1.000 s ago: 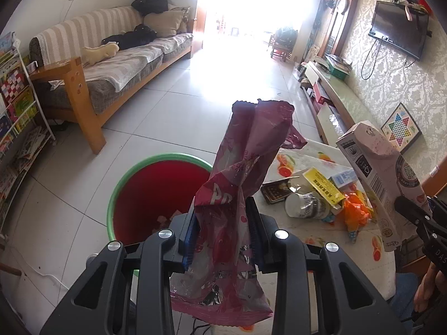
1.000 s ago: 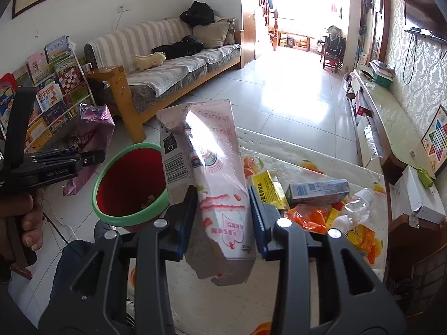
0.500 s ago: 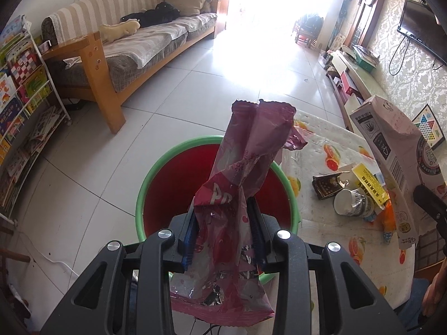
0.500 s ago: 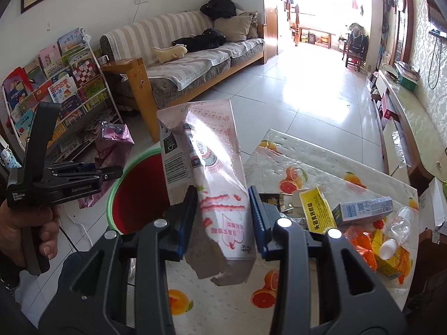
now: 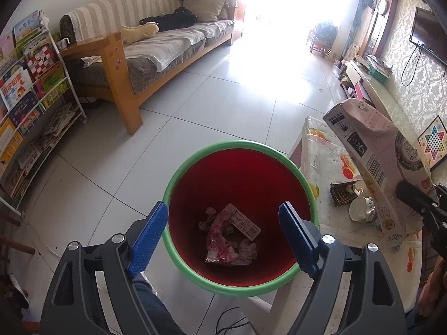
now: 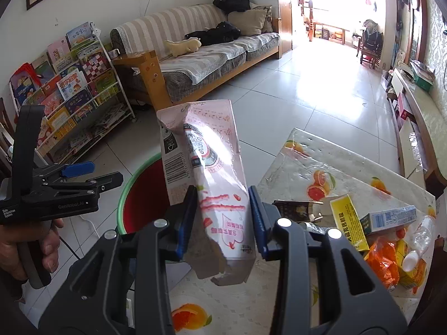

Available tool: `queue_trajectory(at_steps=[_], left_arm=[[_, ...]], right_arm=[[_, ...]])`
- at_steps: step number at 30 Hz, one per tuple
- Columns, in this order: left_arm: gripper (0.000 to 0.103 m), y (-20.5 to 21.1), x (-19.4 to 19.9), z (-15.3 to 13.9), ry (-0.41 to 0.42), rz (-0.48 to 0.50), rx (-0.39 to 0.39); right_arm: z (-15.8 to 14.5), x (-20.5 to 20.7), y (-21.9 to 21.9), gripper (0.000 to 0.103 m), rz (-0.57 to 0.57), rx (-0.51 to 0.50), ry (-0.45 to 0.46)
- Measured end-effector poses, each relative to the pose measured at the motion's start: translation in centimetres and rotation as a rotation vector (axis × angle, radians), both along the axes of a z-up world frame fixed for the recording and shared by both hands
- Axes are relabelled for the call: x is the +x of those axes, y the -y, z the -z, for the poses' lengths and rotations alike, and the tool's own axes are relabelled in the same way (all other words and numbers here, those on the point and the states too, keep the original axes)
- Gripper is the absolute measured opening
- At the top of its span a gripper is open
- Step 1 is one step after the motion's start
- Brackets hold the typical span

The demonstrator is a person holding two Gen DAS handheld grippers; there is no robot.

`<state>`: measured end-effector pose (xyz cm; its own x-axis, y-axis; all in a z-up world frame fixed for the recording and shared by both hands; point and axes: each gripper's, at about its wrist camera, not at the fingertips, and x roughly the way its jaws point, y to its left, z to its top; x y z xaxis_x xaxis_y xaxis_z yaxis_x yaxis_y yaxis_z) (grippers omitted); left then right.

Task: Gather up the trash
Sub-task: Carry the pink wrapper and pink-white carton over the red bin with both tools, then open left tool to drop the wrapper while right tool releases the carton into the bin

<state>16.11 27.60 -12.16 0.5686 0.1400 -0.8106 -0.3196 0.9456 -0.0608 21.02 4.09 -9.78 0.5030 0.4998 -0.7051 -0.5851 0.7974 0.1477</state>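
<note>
My left gripper (image 5: 223,219) hangs over the red bin with the green rim (image 5: 178,265); its jaws are opening wide and nothing is between them. The pink snack bag (image 5: 219,237) lies at the bottom of the bin among crumpled papers. My right gripper (image 6: 222,209) is shut on a crushed pink carton (image 6: 212,173), held upright above the table edge beside the bin (image 6: 139,184). The same carton (image 5: 374,150) shows at the right of the left wrist view. The left gripper (image 6: 81,176) appears at the left of the right wrist view, held by a hand.
A table with a fruit-print cloth (image 6: 321,167) carries more trash: a yellow packet (image 6: 347,223), a small blue-white box (image 6: 388,219), an orange wrapper (image 6: 381,262), a plastic bottle (image 6: 419,240), a paper cup (image 5: 361,209). A sofa (image 5: 156,53) and book rack (image 5: 30,89) stand beyond the tiled floor.
The left gripper moved over the bin, opened, and the pink snack bag dropped from it into the bin. The right gripper carried the carton closer to the bin.
</note>
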Motion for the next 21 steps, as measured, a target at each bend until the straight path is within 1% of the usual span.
queue_trajectory(at_steps=[3,9,16,21], left_arm=[[0.082,-0.6,-0.7,-0.7,0.022,-0.020,-0.003],[0.082,-2.1,-2.0,-1.6,0.056,-0.066,-0.002],[0.082,-3.9,-2.9,-1.8,0.065,-0.108,0.002],[0.082,-5.0,-3.2,-1.7,0.070,-0.135,-0.006]], right_arm=[[0.2,0.0,-1.6,0.036,-0.025,0.003,-0.005],[0.8,0.4,-5.6,0.036,-0.077,0.011,-0.015],[1.9,0.6,-9.2,0.037,-0.127,-0.005,-0.029],[2.5,0.6,-10.6,0.040,-0.148,-0.033,-0.028]])
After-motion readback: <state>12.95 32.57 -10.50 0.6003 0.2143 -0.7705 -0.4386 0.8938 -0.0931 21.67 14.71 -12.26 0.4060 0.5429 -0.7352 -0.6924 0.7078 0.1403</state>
